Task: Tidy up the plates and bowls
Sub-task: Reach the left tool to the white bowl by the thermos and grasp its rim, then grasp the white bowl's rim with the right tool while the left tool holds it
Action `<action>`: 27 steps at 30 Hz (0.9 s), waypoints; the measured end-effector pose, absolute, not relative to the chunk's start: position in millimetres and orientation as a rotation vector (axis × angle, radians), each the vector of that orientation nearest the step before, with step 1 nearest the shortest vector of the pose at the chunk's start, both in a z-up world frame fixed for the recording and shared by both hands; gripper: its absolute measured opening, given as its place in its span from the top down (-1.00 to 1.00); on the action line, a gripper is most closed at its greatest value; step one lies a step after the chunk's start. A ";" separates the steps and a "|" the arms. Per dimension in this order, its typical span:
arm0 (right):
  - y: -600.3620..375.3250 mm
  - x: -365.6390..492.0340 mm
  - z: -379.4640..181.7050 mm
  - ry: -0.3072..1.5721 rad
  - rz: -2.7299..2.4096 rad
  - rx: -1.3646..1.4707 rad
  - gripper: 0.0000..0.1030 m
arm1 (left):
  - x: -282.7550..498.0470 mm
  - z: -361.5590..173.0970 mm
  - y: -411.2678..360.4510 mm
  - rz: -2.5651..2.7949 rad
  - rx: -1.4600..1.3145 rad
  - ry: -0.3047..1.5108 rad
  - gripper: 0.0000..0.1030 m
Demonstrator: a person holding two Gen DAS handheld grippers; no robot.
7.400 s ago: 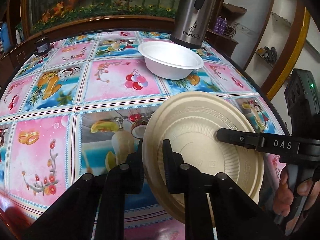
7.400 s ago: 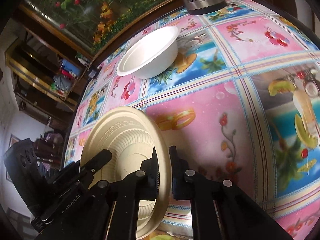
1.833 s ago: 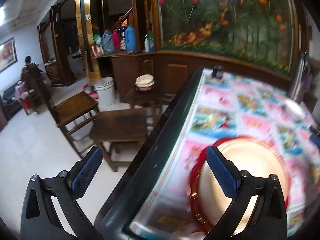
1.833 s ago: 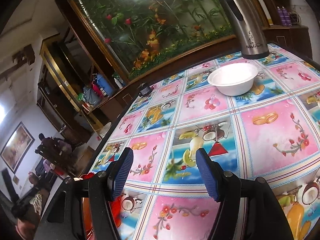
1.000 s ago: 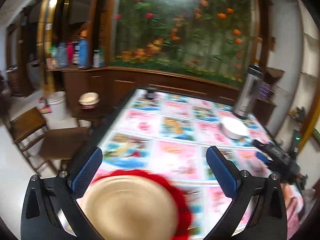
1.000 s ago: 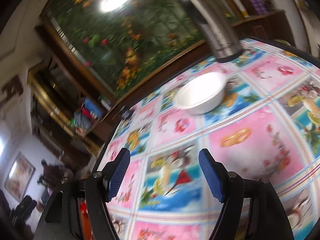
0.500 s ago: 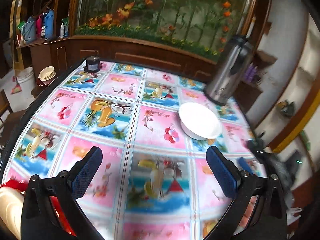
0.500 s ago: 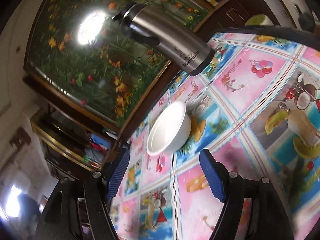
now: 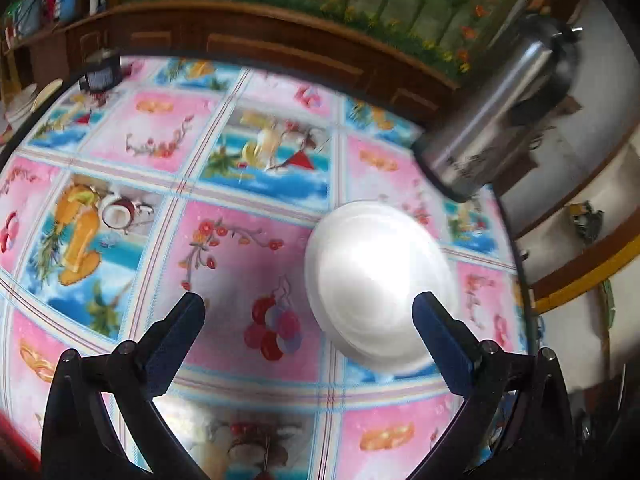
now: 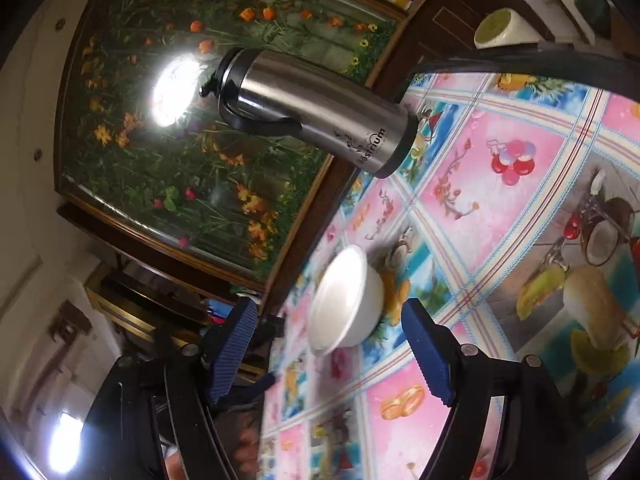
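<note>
While tilted above the white bowl (image 9: 378,288), both grippers' jaws gape wide, empty.

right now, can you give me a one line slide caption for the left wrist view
Open left gripper approaches a white bowl on the fruit-print tablecloth, steel thermos beyond.

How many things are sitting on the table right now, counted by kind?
White bowl: 1
Steel flask: 1
Small dark object at the far corner, too blurred to identify: 1
Total: 3
</note>
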State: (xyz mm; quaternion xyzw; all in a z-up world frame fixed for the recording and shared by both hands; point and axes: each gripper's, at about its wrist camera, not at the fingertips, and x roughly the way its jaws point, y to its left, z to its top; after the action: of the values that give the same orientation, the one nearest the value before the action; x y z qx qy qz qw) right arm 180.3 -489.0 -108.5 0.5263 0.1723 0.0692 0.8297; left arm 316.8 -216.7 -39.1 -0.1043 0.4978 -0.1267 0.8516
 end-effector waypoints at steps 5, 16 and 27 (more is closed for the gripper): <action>-491.7 180.9 -110.9 0.365 0.154 1.157 -0.51 | 325.5 -45.1 -230.0 -0.292 -0.209 1.085 -1.00; -489.9 182.5 -114.2 0.393 0.159 1.181 -0.51 | 331.7 -61.7 -240.9 -0.276 -0.151 1.141 0.43; -485.6 189.4 -119.1 0.453 0.134 1.156 -0.51 | 316.8 -61.7 -234.0 -0.340 -0.169 1.138 0.72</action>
State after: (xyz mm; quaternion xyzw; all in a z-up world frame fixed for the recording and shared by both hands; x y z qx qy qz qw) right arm 189.4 -485.6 -119.1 0.5413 0.2118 0.0628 0.8113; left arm 316.8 -234.0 -61.7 -0.0795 0.5356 -0.1601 0.8253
